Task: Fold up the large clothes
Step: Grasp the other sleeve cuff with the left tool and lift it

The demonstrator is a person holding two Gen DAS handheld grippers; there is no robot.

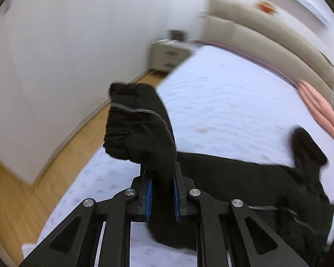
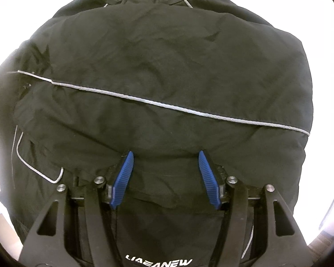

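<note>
A large black jacket with thin grey reflective piping lies spread on a white quilted bed. My left gripper is shut on a black sleeve of the jacket and holds it lifted above the bed, the cuff bunched and standing up past the blue pads. The rest of the jacket trails to the right on the mattress. My right gripper is open, its blue fingers spread wide just above the jacket's body, with nothing between them.
A white wall and wooden floor lie to the left of the bed. A bedside cabinet stands at the far corner, a beige padded headboard behind the bed, and a pink pillow at the right.
</note>
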